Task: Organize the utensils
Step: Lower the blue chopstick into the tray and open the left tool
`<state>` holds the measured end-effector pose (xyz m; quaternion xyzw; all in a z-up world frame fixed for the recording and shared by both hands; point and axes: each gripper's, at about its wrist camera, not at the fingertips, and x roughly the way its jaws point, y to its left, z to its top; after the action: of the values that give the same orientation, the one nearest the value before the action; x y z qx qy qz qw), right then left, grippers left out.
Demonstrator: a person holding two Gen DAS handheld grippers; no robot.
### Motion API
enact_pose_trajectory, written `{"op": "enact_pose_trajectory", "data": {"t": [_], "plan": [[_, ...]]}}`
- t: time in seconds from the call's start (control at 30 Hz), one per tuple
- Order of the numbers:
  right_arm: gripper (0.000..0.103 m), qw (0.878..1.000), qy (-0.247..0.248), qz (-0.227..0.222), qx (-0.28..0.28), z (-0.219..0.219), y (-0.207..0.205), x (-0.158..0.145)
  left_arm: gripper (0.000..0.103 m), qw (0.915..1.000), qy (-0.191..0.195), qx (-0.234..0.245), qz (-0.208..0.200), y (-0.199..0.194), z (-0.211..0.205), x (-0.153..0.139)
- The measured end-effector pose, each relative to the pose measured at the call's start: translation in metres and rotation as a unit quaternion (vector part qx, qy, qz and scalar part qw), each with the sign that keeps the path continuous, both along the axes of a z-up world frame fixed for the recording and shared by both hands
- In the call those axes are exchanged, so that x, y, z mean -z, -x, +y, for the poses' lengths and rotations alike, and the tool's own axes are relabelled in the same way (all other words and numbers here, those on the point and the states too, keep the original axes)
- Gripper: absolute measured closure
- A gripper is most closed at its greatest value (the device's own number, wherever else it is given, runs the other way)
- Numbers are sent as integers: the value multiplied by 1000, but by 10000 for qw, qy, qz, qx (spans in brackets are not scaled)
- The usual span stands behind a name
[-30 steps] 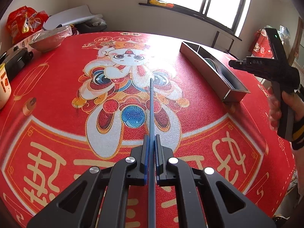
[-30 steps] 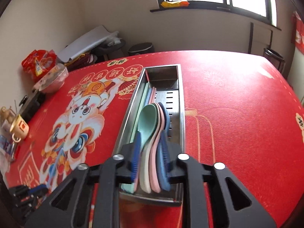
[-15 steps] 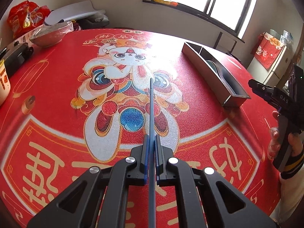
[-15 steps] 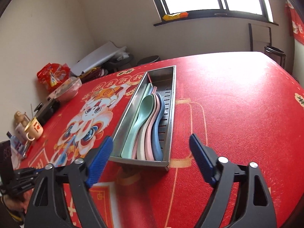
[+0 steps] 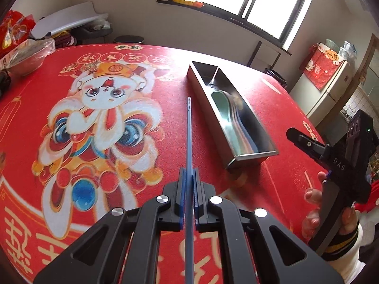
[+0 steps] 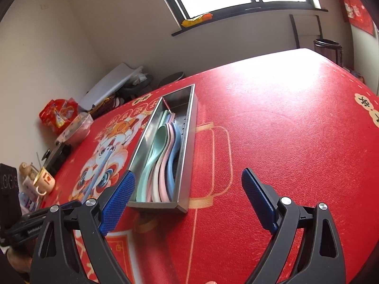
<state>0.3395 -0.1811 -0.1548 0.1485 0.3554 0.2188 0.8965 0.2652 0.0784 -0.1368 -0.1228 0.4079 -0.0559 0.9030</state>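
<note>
Left wrist view: left gripper [image 5: 188,184] clamped on thin blue chopstick [image 5: 188,130] — held above table [image 5: 272,99], tip pointing toward far edge, just beside steel tray's [image 5: 251,158] left wall, not yet inside. Right gripper [image 6: 187,201] spread wide, empty, at tray's near end. Spoons [image 6: 161,156] — green, pink, blue — already nested in tray. Judged mostly done; chopstick left to stow. Chopstick slim, straight, ridged near tip.

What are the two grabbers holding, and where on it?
The left gripper pinches a blue chopstick near its lower middle. The right gripper is open, holding nothing.
</note>
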Motion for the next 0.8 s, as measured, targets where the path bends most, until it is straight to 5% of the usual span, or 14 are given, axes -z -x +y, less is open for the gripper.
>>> {"op": "enact_pose_trajectory", "data": {"t": [0.43, 0.8], "plan": [[15, 9988, -118, 363, 305, -21, -17, 13, 98, 9982, 483, -331, -89, -105, -54, -9], [15, 9979, -206, 569, 225, -19, -23, 20, 97, 9963, 326, -779, 129, -142, -46, 8]]}}
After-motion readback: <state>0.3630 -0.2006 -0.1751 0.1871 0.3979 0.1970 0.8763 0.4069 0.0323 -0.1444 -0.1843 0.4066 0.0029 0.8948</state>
